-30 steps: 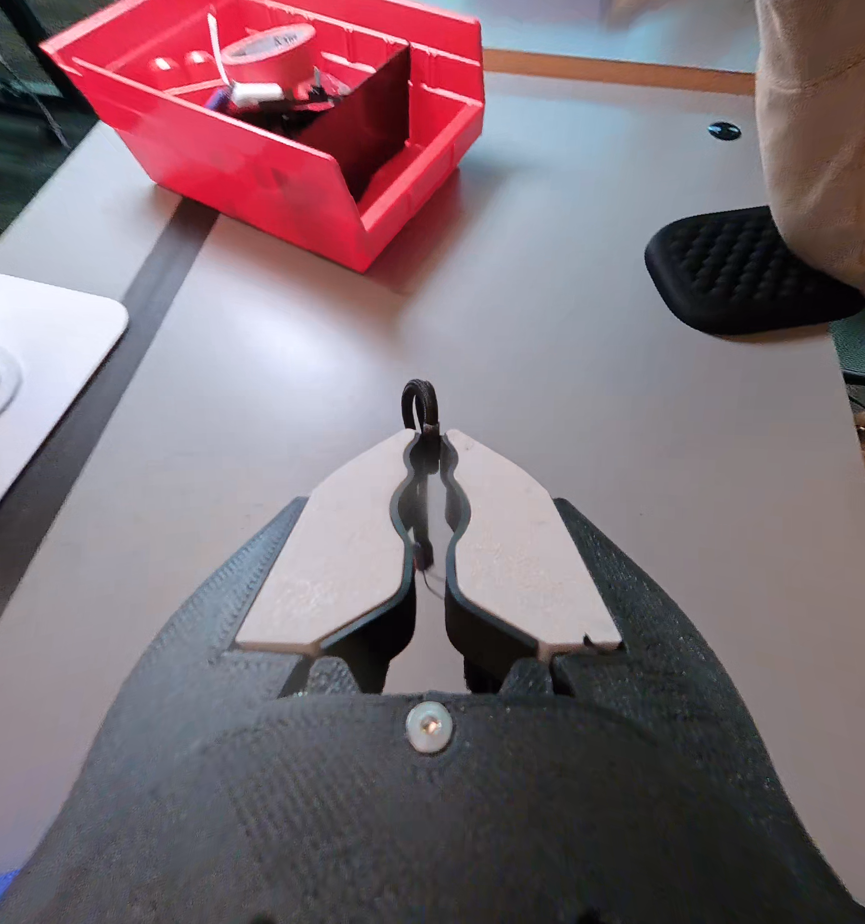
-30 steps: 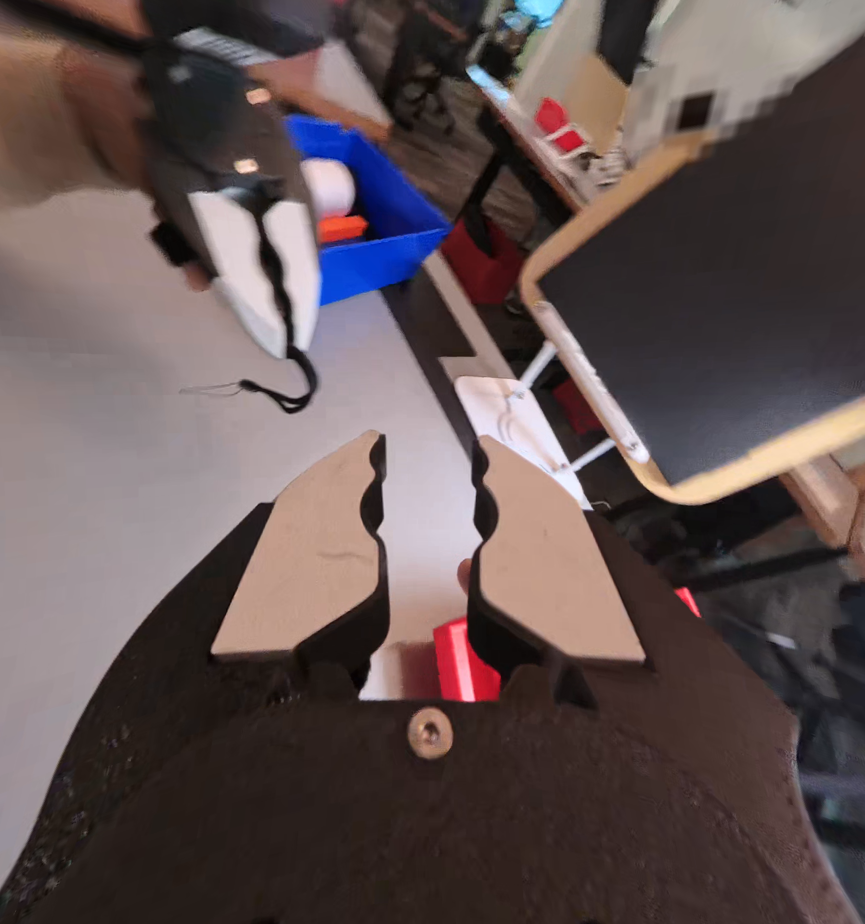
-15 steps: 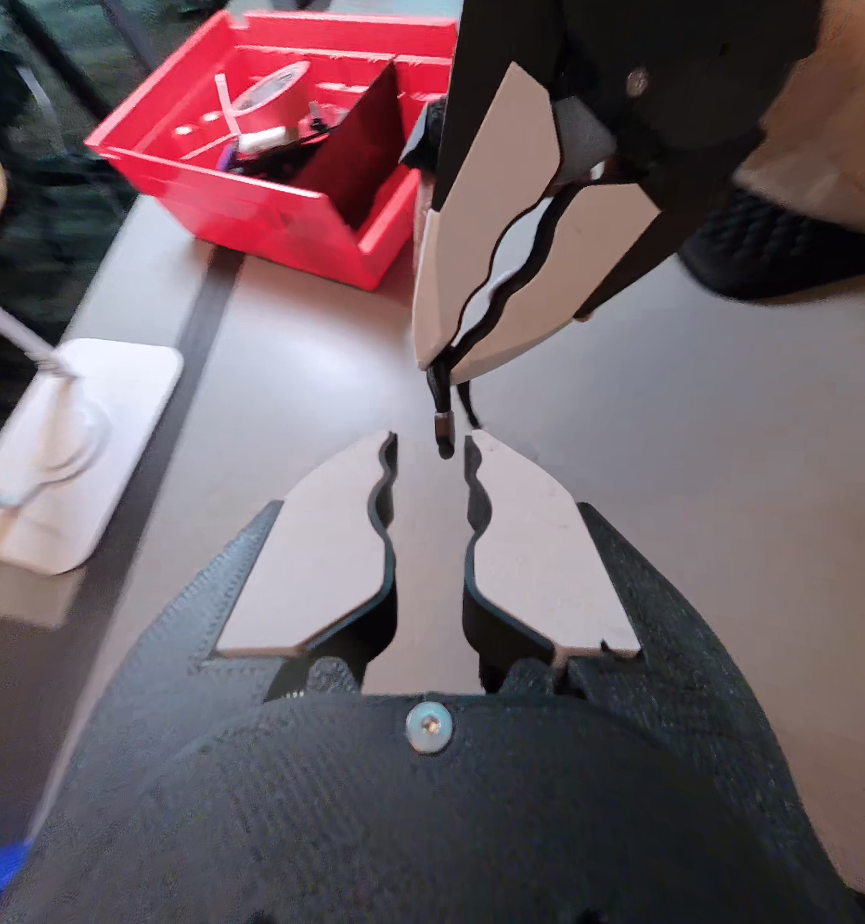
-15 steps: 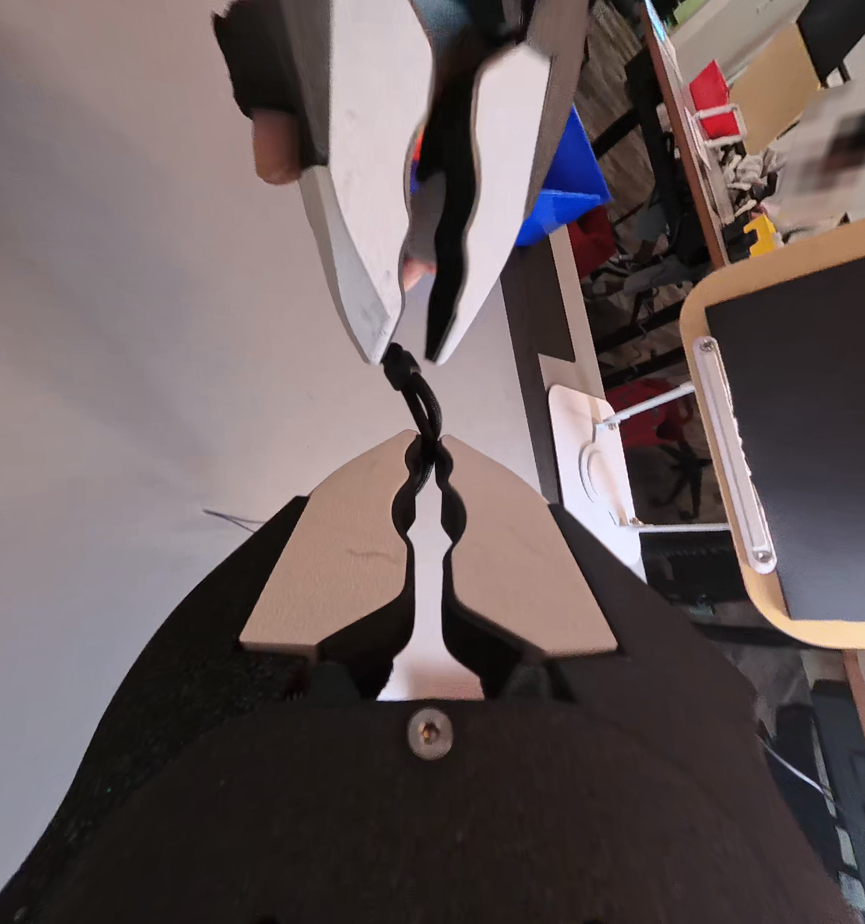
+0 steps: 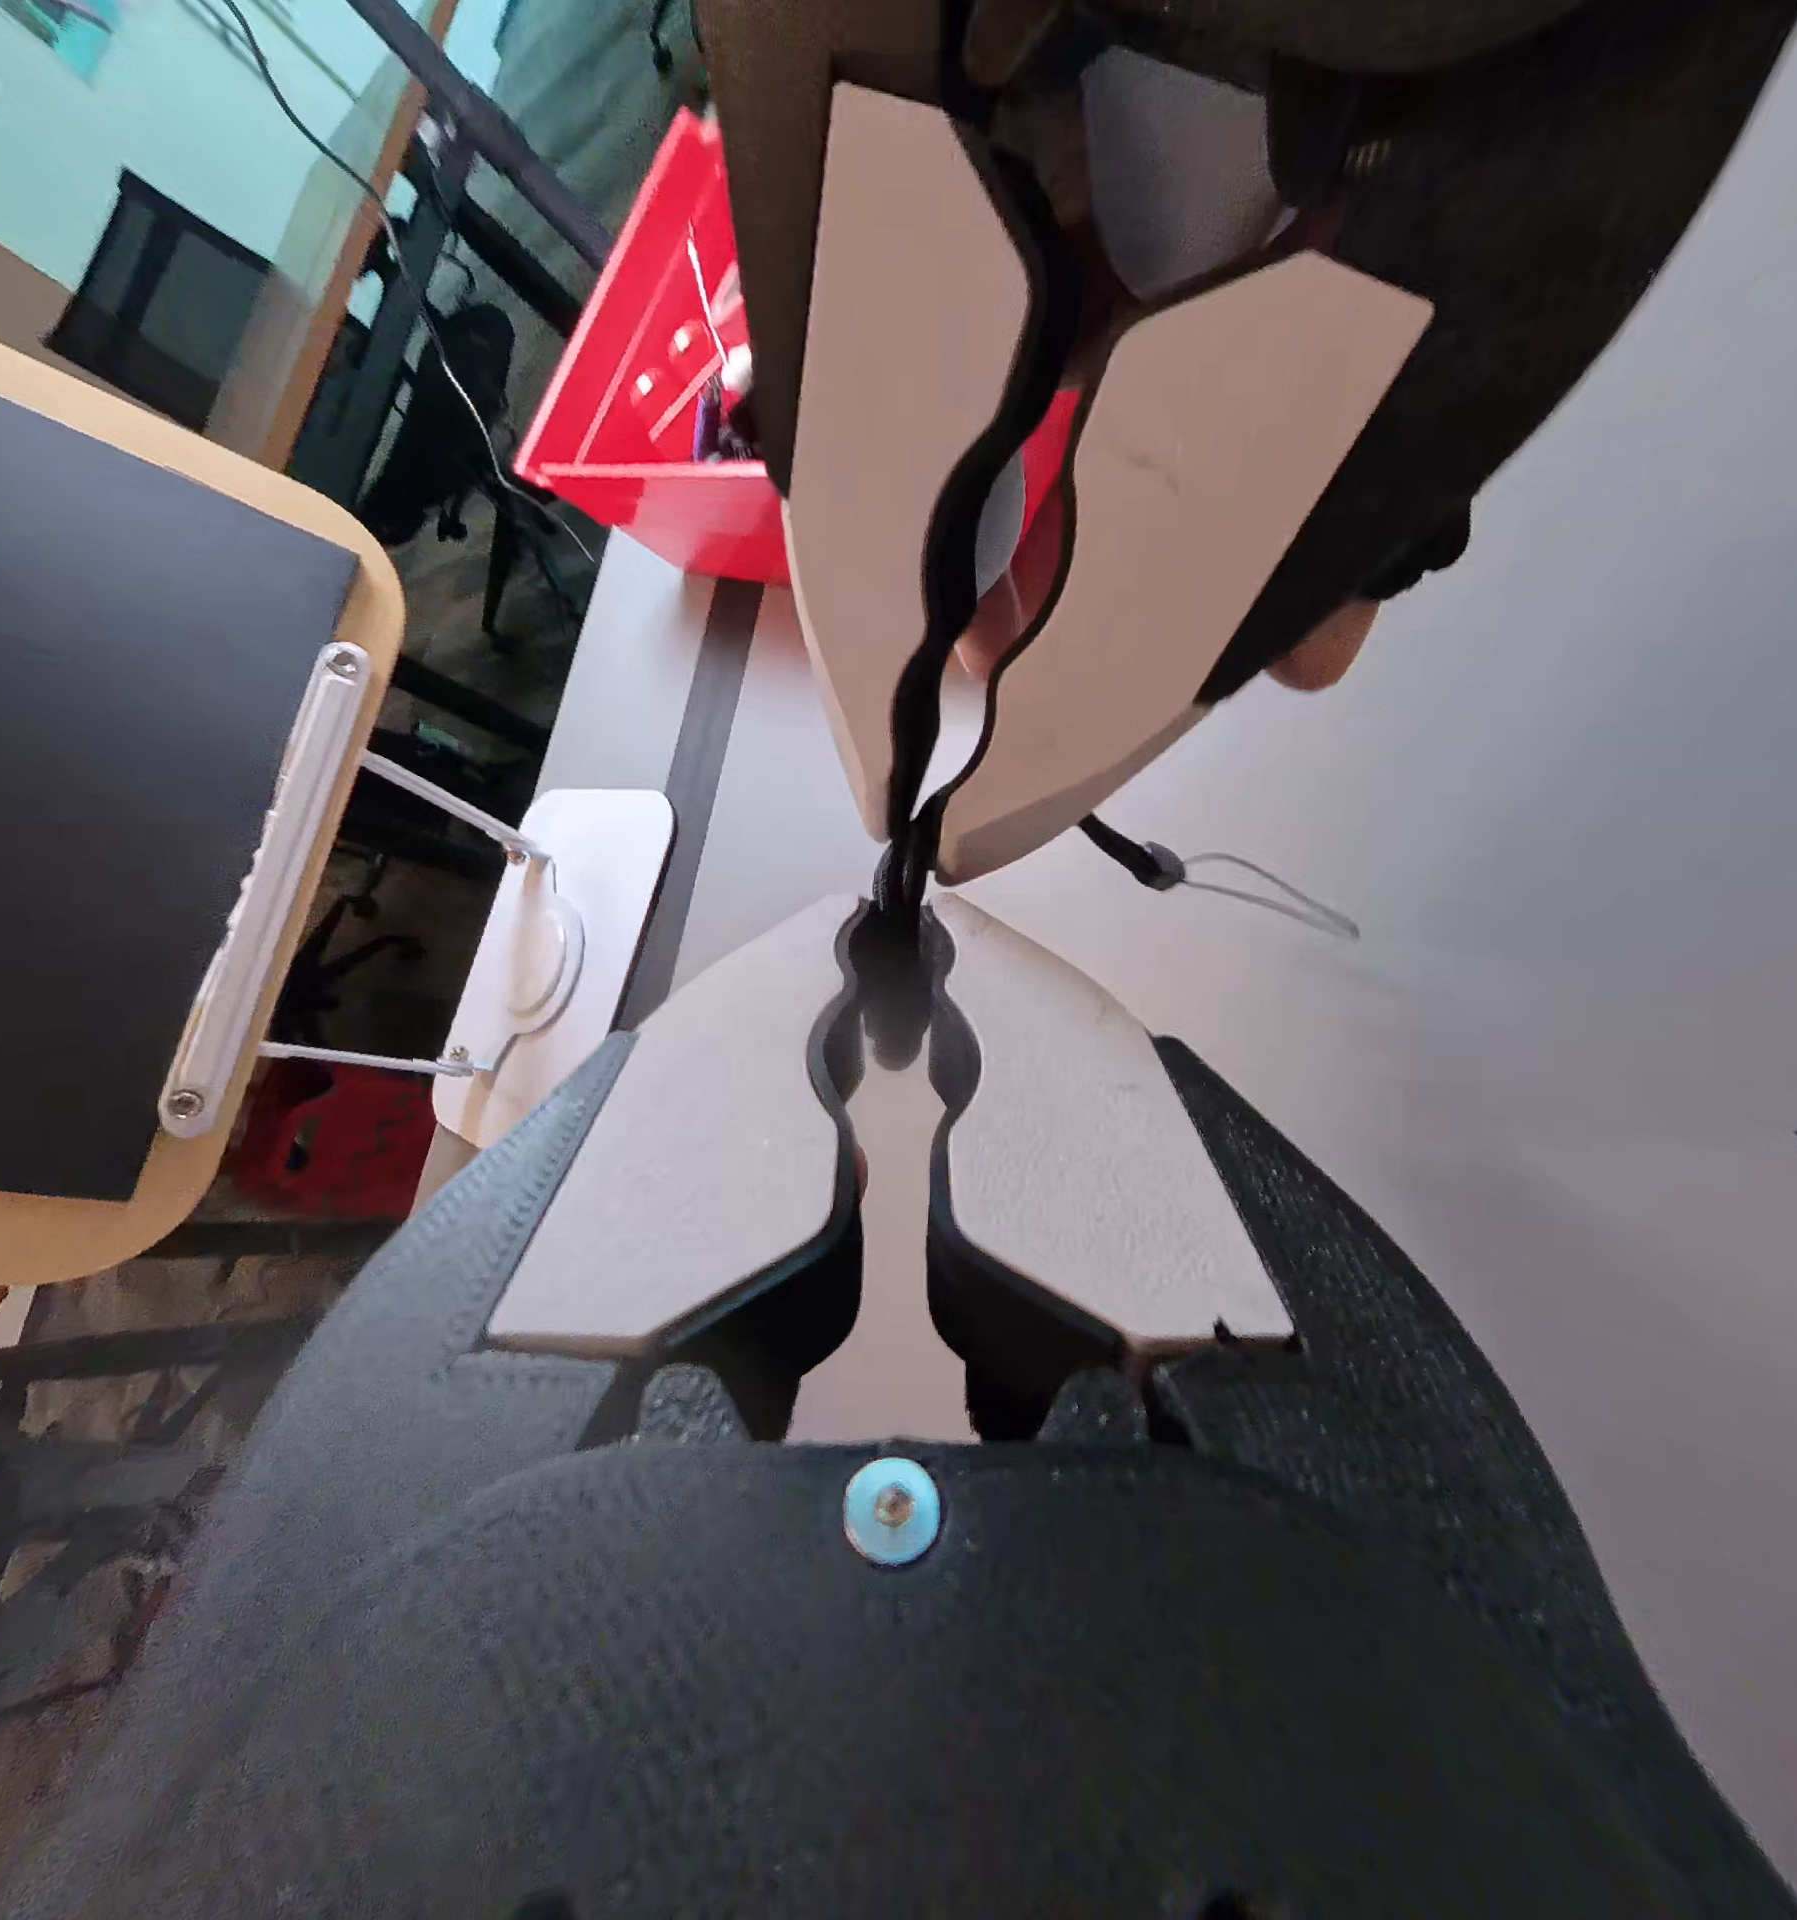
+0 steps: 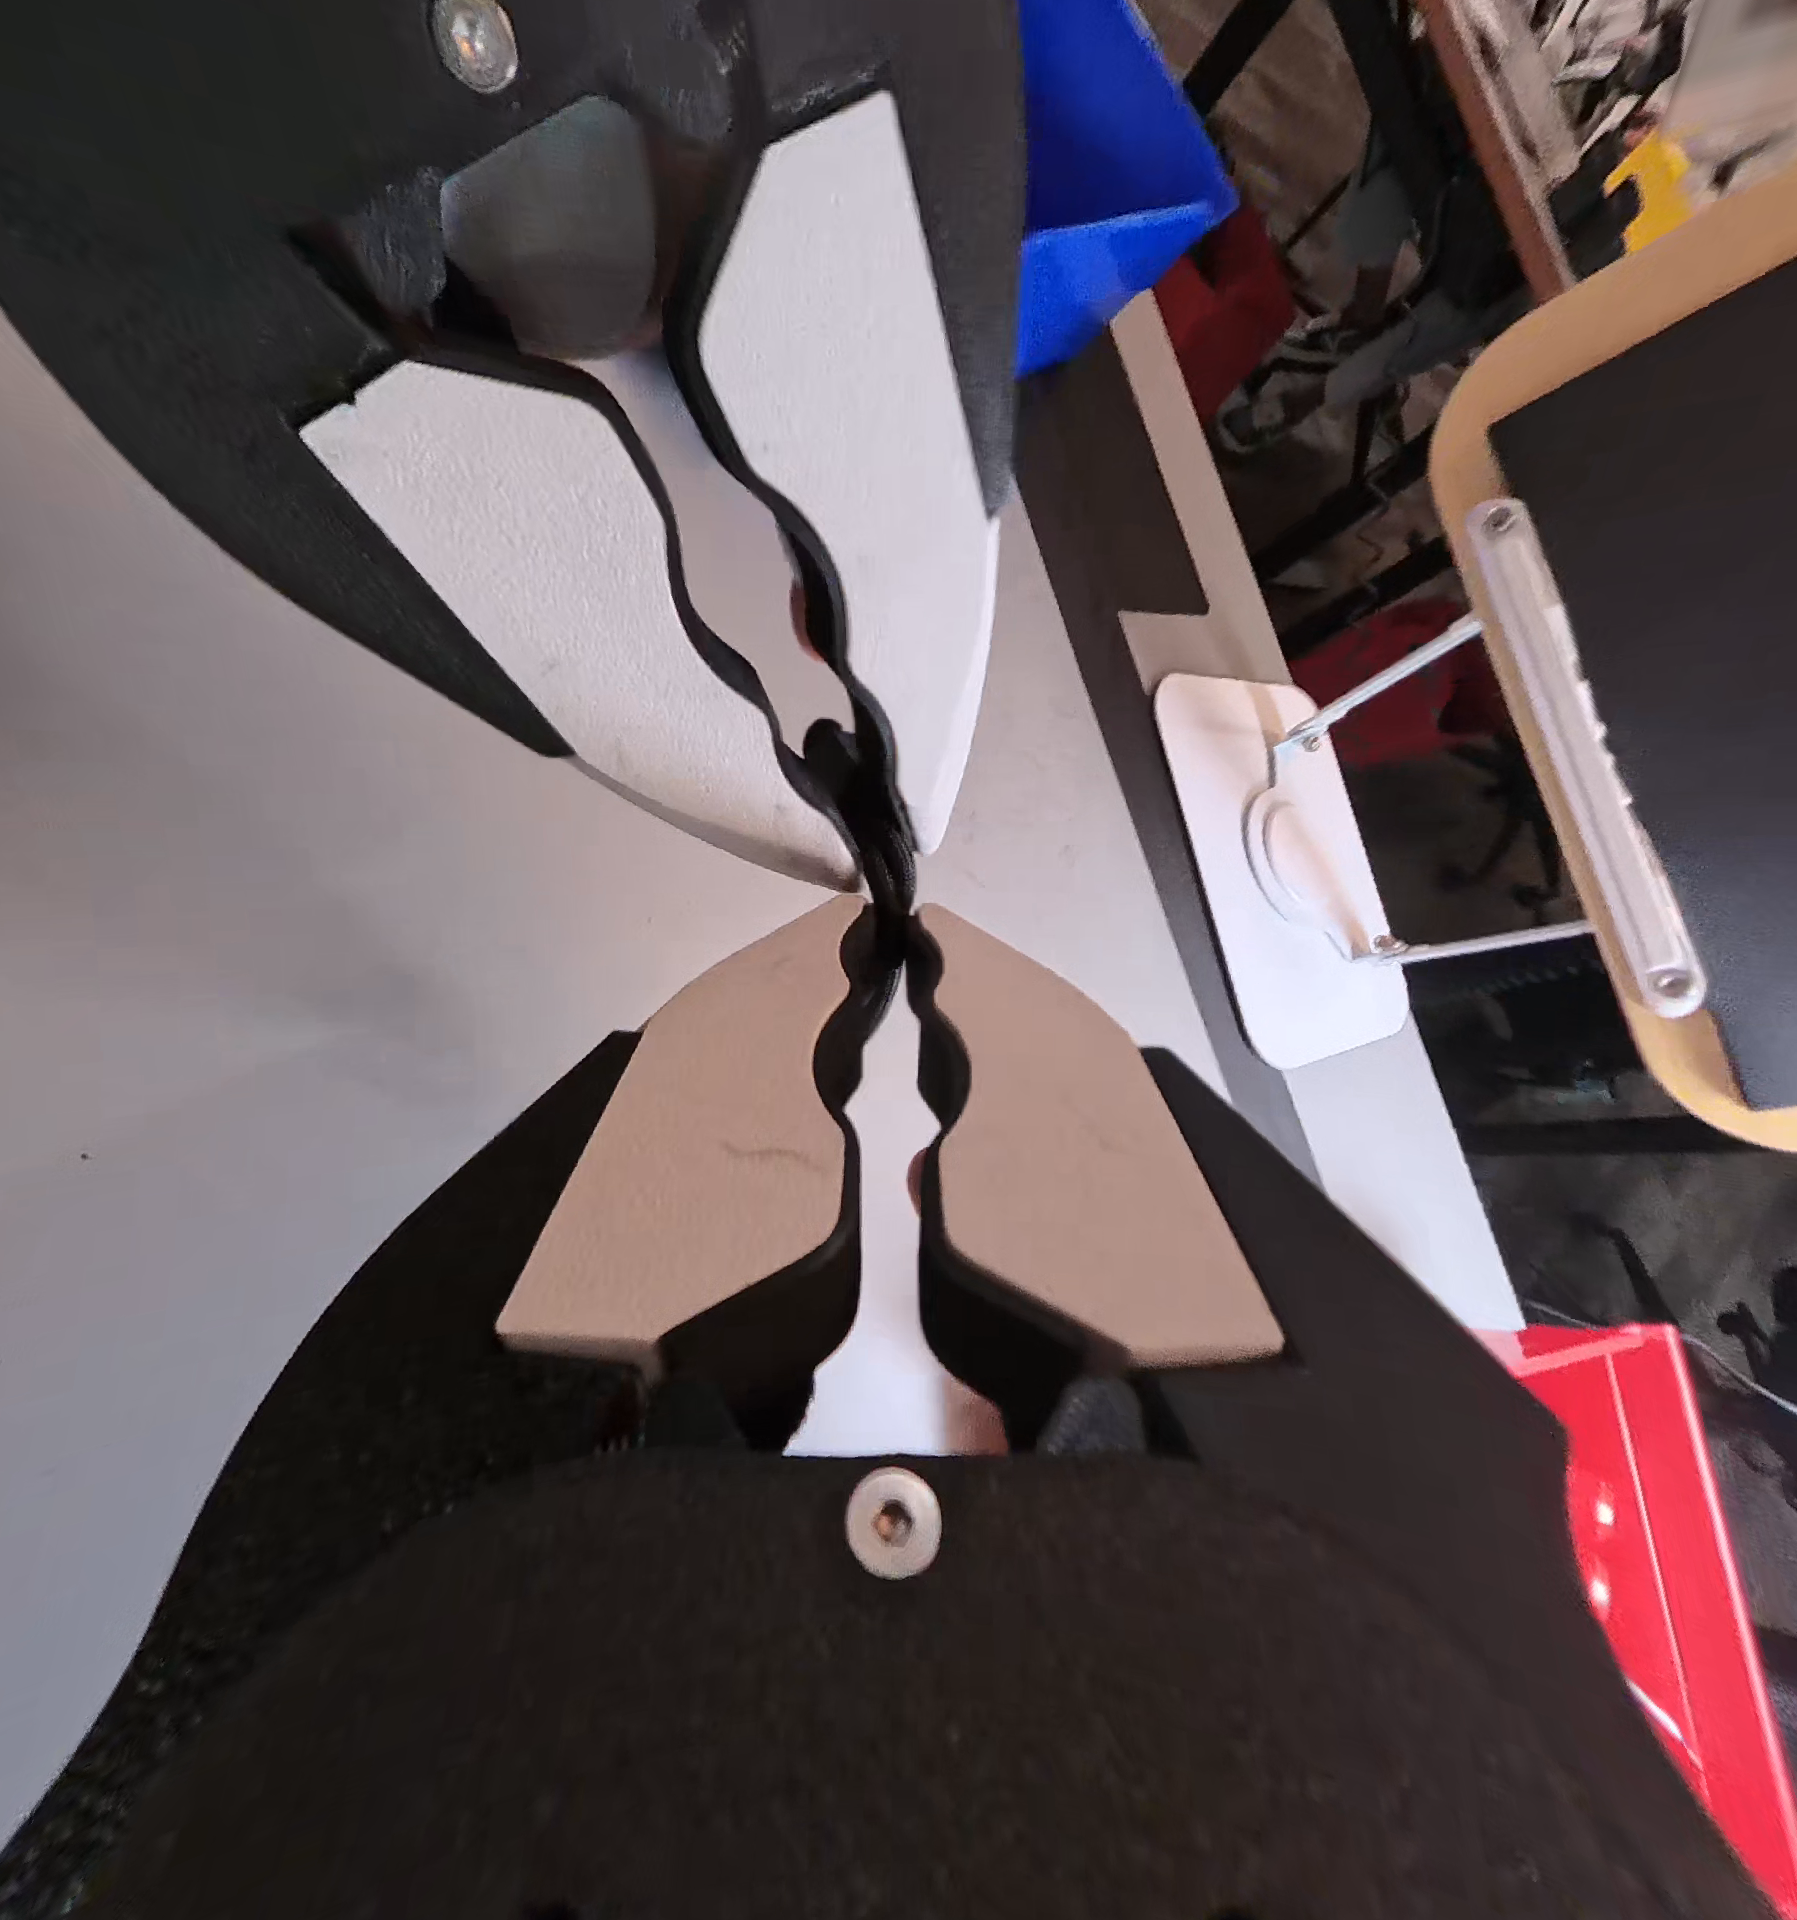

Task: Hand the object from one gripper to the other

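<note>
**Two grippers, one black cord**

The left gripper and the right gripper meet tip to tip above the grey table. They point at each other, almost nose to nose. The right one comes down from above in the left wrist view, tilted a bit to one side.

A black cord runs between them. Both grippers are pinched on it at their tips. The fingers are close together at the front, with only a thin wavy gap farther back. The cord's thin end with a small black bead hangs out to the side over the table.

It looks like the cord is a loop, but the tips hide most of it.

A fingertip of the person peeks out beside the right gripper. A red bin sits on the table behind.
</note>
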The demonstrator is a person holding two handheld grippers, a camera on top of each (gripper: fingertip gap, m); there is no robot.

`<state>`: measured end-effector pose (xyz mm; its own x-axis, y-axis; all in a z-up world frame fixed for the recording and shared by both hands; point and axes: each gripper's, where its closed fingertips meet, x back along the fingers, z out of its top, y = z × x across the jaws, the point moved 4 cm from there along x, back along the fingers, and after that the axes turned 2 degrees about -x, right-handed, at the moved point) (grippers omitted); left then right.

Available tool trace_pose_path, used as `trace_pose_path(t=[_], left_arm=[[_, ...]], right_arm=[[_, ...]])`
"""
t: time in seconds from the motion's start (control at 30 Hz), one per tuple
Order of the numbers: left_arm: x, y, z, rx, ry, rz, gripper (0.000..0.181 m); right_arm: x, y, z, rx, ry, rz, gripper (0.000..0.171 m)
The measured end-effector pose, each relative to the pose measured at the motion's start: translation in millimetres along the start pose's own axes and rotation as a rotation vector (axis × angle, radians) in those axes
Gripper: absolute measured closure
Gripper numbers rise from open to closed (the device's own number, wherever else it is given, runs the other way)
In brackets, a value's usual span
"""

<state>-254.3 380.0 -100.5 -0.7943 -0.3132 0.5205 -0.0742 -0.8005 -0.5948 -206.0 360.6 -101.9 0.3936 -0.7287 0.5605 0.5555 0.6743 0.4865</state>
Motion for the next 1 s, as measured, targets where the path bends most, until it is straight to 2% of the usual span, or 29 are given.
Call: trace_pose_path(t=[0.03, 0.17, 0.2, 0.23, 0.27, 0.3, 0.43, 0.53, 0.6, 0.63, 0.77, 0.87, 0.9, 0.93, 0.97, 1.0], left_arm=[[4, -3, 2, 0.003, 0.025, 0.003, 0.174], [21, -9, 9, 0.006, 0.114, -0.001, 0.174], [24, -9, 10, 0.007, 0.127, -0.010, 0.174], [26, -9, 9, 0.003, 0.132, -0.013, 0.174], [28, -10, 8, 0.001, 0.134, -0.012, 0.174], [29, -11, 6, 0.007, 0.130, -0.021, 0.174], [27, -15, -5, 0.037, 0.071, -0.017, 0.165], [19, -5, -2, 0.012, 0.045, -0.044, 0.158], [11, 3, -2, -0.020, 0.018, -0.053, 0.163], [8, 5, -2, -0.029, 0.010, -0.056, 0.173], [14, 0, 1, -0.011, 0.052, -0.049, 0.177], [28, -10, 5, 0.040, 0.138, -0.045, 0.177], [31, -13, 4, 0.059, 0.158, -0.049, 0.177], [33, -15, 3, 0.075, 0.168, -0.053, 0.177], [34, -16, 1, 0.087, 0.168, -0.060, 0.177], [33, -16, -2, 0.098, 0.155, -0.074, 0.176]], right_arm=[[4, 3, 3, -0.014, 0.039, 0.001, 0.164], [11, 6, 2, -0.106, 0.137, 0.119, 0.132], [9, 4, 1, -0.114, 0.157, 0.150, 0.131], [7, 1, 1, -0.113, 0.168, 0.170, 0.135], [4, -1, 0, -0.106, 0.170, 0.180, 0.147], [2, -1, 0, -0.100, 0.173, 0.176, 0.168], [1, 1, 1, -0.113, 0.136, 0.136, 0.168], [-3, 0, -4, -0.037, 0.043, 0.067, 0.168], [-8, -7, -2, -0.028, 0.016, 0.078, 0.168], [-10, -11, -1, -0.015, 0.009, 0.081, 0.168], [-3, -5, 4, -0.018, 0.069, 0.057, 0.166], [2, 4, -1, -0.079, 0.109, 0.100, 0.139], [1, 4, -4, -0.073, 0.115, 0.121, 0.134], [0, 2, -5, -0.063, 0.123, 0.138, 0.142], [-1, 0, -6, -0.055, 0.129, 0.146, 0.162], [-2, 1, -4, -0.059, 0.135, 0.138, 0.163]])
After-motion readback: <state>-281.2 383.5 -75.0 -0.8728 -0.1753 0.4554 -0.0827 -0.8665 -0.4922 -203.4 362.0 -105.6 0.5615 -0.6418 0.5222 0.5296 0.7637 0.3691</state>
